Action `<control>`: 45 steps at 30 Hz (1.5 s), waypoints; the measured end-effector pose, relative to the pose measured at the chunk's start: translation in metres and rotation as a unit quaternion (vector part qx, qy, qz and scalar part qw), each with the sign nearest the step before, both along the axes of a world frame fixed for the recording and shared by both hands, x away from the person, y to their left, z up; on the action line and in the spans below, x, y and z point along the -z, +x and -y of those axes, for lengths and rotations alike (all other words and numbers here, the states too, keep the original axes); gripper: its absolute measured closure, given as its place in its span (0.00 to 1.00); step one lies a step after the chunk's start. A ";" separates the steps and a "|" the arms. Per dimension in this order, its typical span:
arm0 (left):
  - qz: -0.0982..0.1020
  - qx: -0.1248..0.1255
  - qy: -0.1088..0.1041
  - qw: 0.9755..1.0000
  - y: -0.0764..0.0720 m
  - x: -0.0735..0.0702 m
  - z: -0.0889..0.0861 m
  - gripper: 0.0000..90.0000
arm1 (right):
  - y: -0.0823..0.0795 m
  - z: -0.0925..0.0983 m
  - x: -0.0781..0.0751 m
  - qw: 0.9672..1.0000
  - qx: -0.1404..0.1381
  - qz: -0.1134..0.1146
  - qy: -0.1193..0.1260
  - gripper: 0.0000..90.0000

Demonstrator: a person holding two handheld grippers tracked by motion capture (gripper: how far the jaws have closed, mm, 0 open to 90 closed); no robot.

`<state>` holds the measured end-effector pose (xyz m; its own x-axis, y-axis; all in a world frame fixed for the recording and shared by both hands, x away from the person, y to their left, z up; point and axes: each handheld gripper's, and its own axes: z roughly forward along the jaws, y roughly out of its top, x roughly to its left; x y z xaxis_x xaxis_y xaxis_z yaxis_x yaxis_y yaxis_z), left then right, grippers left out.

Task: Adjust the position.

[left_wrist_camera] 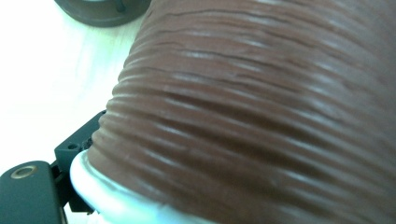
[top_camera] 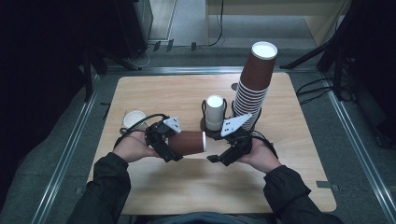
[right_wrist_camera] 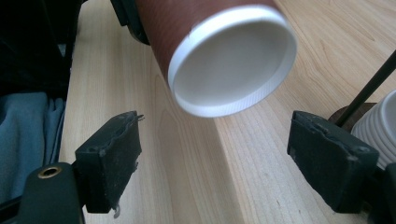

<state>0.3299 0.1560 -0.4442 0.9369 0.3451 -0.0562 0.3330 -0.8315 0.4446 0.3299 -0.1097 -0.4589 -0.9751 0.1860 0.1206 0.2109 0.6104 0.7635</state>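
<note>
Where the high view looks down on the counter [top_camera: 154, 196], a brown cup [top_camera: 187, 142] is held on its side above the wood by the left gripper [top_camera: 170, 148], its white base turned toward the right gripper [top_camera: 219, 158].

In the left gripper view, the fingers are closed on the ribbed cup wall.

In the right gripper view, the fingers [right_wrist_camera: 109, 156] are spread apart and empty, just short of the cup's base.

Cup [top_camera: 187, 142] between tools; stack [top_camera: 252, 86] behind.
</note>
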 end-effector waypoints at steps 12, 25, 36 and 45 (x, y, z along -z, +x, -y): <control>-0.020 0.021 0.051 0.998 0.002 0.014 0.020 0.08 | -0.002 -0.005 0.002 1.000 -0.009 0.002 -0.008 0.19; -0.021 0.064 0.061 0.996 -0.004 0.013 0.045 0.08 | -0.008 -0.016 0.006 0.999 -0.032 0.004 -0.024 0.19; -0.023 0.074 0.052 0.996 -0.010 0.012 0.053 0.08 | -0.014 -0.030 0.013 0.997 -0.054 0.020 -0.058 0.21; -0.018 0.074 0.037 0.996 -0.011 0.011 0.049 0.08 | -0.016 -0.032 0.010 0.996 -0.060 0.038 -0.060 0.22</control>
<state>0.3185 0.1069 -0.4548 0.9756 0.2079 -0.0709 0.2193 -0.9027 0.3701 0.3143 -0.0778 -0.4692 -0.9967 0.0757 0.0294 0.0748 0.7151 0.6950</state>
